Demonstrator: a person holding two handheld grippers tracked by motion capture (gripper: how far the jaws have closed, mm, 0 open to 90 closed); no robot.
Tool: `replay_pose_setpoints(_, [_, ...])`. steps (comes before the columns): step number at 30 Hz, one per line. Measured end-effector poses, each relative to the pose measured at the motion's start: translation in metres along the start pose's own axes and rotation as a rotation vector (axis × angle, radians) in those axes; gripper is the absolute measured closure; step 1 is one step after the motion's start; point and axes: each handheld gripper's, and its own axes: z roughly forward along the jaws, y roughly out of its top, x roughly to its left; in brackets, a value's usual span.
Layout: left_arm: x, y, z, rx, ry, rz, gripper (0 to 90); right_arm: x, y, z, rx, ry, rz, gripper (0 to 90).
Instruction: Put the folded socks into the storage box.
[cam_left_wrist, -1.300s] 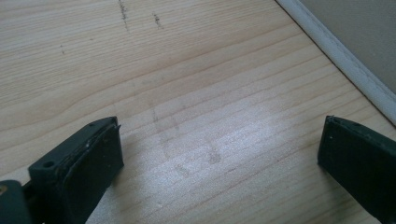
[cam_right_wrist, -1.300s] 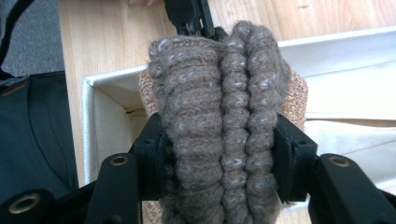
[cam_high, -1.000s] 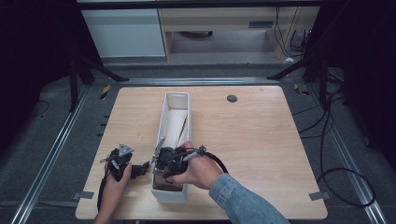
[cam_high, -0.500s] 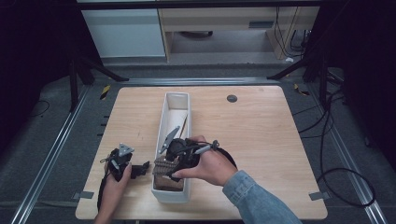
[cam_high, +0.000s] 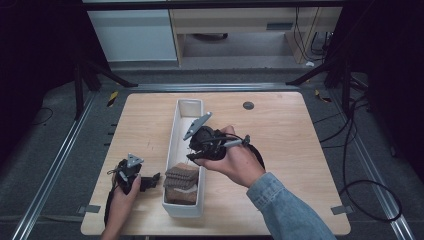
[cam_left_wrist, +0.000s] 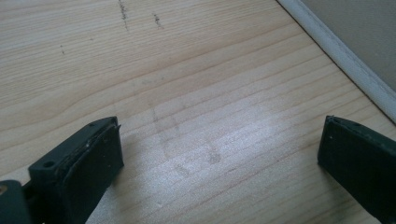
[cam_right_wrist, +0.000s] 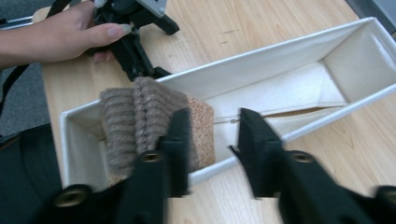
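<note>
Brown ribbed knitted bundle, folded (cam_high: 181, 177) (looks like socks or a knit cloth, can't say which) stands in the near end of the long white fabric bin (cam_high: 176, 134), pressed against its short near wall. Rest of the bin toward the far end is bare lining. Bin's long axis runs from the table's (cam_high: 300, 150) near edge toward its far edge, just left of centre.

Right gripper (cam_right_wrist: 212, 123) hangs above the bin, just past the bundle toward the far end, and off it. Jaws have just been closing and now stand at a narrow gap with nothing between them. In the right gripper view the bundle (cam_right_wrist: 140, 119) sits below and to the left of the fingertips, one finger (cam_right_wrist: 180, 135) overlapping it in the picture but not gripping.

Left gripper (cam_high: 149, 181) rests low on the table at the bin's left side near the near-left corner, jaws spread wide over bare wood, holding nothing; the left gripper view has the bin wall (cam_left_wrist: 336, 49) close at upper right.

Key relation: the bundle lies toward the person from the right fingertips, along the bin's long axis. My read: the bundle is placed, and the right hand is nearer for any adjustment from above.
</note>
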Motion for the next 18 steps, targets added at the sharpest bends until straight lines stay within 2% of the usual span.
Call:
replay_pose_setpoints(3, [0.0,0.0,0.0,0.0,0.0,0.0,0.0,-0.001,0.0,0.01,0.005,0.011,-0.005,79.8])
replay_pose_setpoints(11, [0.0,0.0,0.0,0.0,0.0,0.0,0.0,0.002,-0.001,0.036,0.032,0.049,-0.013,83.3])
replay_pose_setpoints(18, [0.0,0.0,0.0,0.0,0.0,0.0,0.0,0.006,-0.002,0.051,0.059,0.076,-0.016,85.8])
